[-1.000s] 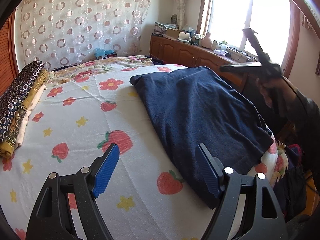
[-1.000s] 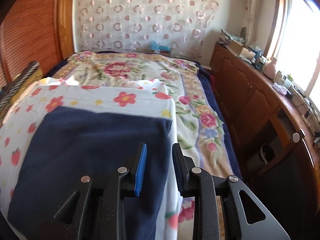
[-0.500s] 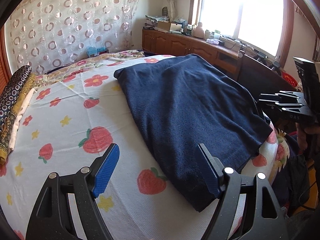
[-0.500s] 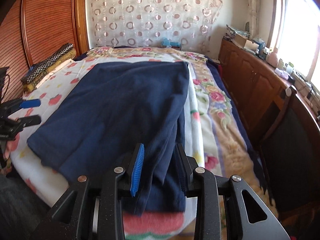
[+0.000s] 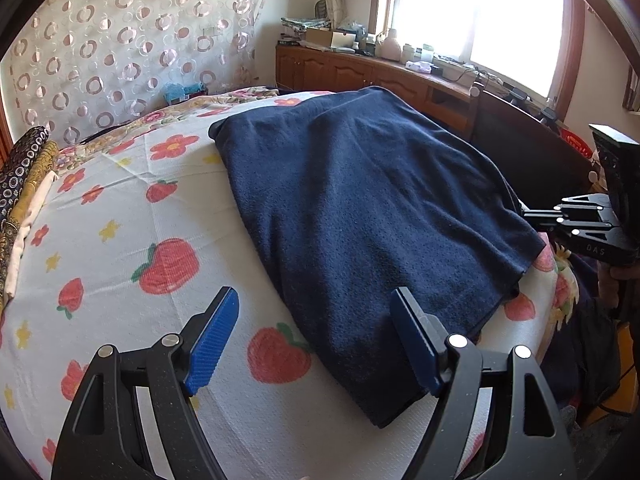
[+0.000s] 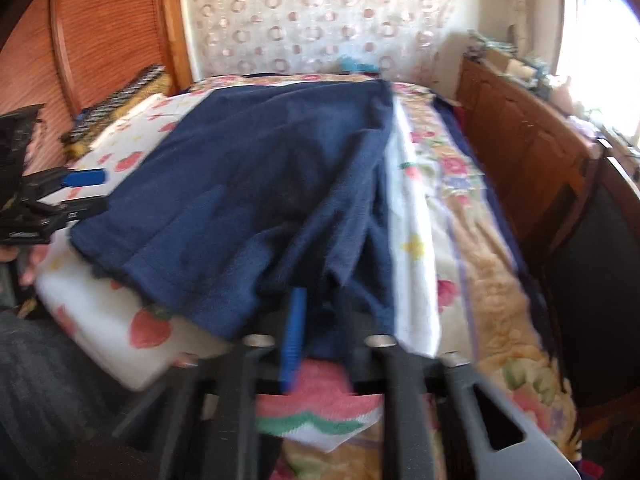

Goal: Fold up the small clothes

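The navy cloth (image 5: 360, 216) lies spread over the middle and right of the left wrist view, on a white strawberry-print sheet (image 5: 120, 240) that covers the bed. Its near corner hangs at the bed's lower edge, between the blue pads of the left gripper (image 5: 320, 344). That gripper's fingers stand wide apart, holding nothing, one pad over the bare sheet at lower left, the other over the cloth's near edge.

In the blurred right wrist view, the cloth (image 6: 260, 184) fills the centre, and its near right corner is bunched up toward the bottom of the frame, where the right gripper (image 6: 316, 336) has its fingers pressed together on the fabric. From the left wrist view, the same gripper (image 5: 536, 216) reaches in at the right edge, meeting the cloth's right border.

A floral quilt (image 6: 480, 240) runs down the right of the bed. Folded patterned fabrics (image 5: 20, 184) sit at the left edge. A wooden cabinet (image 5: 360, 72) stands under the window (image 5: 480, 8), upper right.
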Motion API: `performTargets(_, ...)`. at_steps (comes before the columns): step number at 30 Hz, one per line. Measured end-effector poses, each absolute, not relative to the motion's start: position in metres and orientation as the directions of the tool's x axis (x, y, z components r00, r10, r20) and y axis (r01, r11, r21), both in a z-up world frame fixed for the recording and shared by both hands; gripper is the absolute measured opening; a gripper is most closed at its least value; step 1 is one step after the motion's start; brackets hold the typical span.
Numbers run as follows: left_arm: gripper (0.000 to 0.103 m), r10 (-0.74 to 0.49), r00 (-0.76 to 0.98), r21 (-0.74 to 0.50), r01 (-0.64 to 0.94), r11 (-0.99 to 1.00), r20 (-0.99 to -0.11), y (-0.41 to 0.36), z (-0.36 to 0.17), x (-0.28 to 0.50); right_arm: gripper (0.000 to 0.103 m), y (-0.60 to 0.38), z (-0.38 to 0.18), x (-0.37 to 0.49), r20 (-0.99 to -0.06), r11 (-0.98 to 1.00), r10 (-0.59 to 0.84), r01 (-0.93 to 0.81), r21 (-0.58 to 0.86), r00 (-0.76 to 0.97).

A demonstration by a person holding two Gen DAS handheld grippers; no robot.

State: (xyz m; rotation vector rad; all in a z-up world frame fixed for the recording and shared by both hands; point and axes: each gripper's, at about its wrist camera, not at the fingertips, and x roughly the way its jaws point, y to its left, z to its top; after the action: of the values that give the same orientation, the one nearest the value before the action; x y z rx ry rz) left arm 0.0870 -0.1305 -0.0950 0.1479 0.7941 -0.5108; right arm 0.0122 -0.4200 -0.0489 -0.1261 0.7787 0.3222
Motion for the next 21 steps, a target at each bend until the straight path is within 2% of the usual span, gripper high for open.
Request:
performTargets(8,0.079,-0.383,0.583,-0.064,0.492,0.868,-0.717,-0.129,-0.095,0.085,0.000,-0.440,-0.032,0.000,-0.660,0.961,0.181,-0.275,-0.040,0.729)
performTargets(17,0.079,-0.418,0.548,-0.115,0.502,0.857,-0.724,-0.125,-0.098,0.080,0.001,-0.431,-0.040,-0.005,-0.674,0.969,0.156,-0.245,-0.038,0.722)
performTargets(20,0.079,-0.426,0.542,-0.129,0.501,0.856,-0.724,-0.122,-0.098,0.078,0.018,-0.432,-0.038,-0.004,-0.656,0.970,0.166,-0.242,-0.027,0.736)
performTargets(21,0.078,-0.430,0.541,-0.133,0.502,0.854,-0.723,-0.122,-0.098,0.077,0.028,-0.436,-0.040,-0.002,-0.652,0.972,0.157,-0.233,-0.030,0.742)
